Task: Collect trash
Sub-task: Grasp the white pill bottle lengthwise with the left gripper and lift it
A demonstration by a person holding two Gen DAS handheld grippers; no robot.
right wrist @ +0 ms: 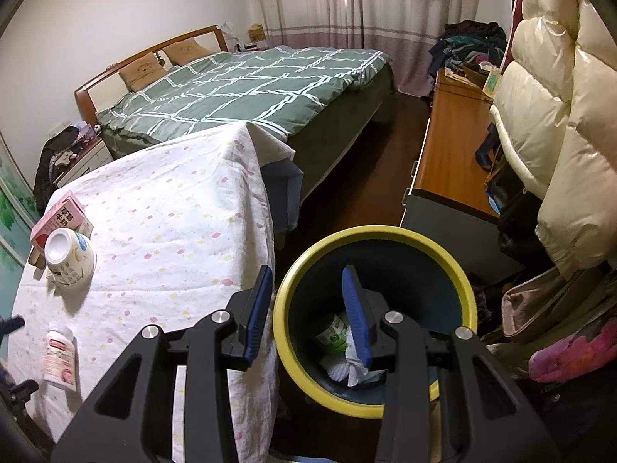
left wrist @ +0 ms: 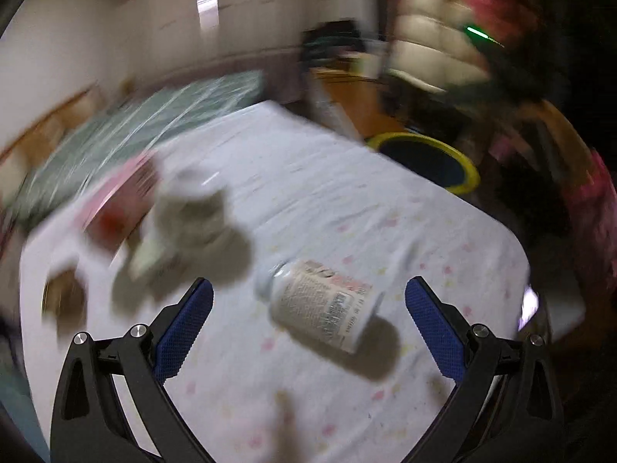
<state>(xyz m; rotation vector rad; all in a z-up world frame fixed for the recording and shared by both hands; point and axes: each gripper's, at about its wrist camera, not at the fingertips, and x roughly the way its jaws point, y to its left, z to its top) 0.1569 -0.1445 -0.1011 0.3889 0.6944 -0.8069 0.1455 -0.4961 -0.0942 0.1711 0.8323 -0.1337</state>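
Left gripper (left wrist: 308,297) spread wide, nothing between the blue pads, poised over the white bottle (left wrist: 322,303) lying on its side on the cloth-covered table (left wrist: 327,193); left wrist view blurred. Right gripper (right wrist: 306,308) part-open, empty, hanging over the table's right edge and the rim of the yellow-rimmed bin (right wrist: 370,405). Bare cloth across the table's middle and far end, open to the far corner. Dark floor between the table's right edge, the bed (right wrist: 246,85) and the wooden desk (right wrist: 451,146). Bottle near the table's near-left edge. Toward the left edge, an upturned paper cup (right wrist: 69,262) just beside a pink carton (right wrist: 58,218). In the bin: crumpled white tissue (right wrist: 347,366) and a green-labelled tub (right wrist: 333,333).
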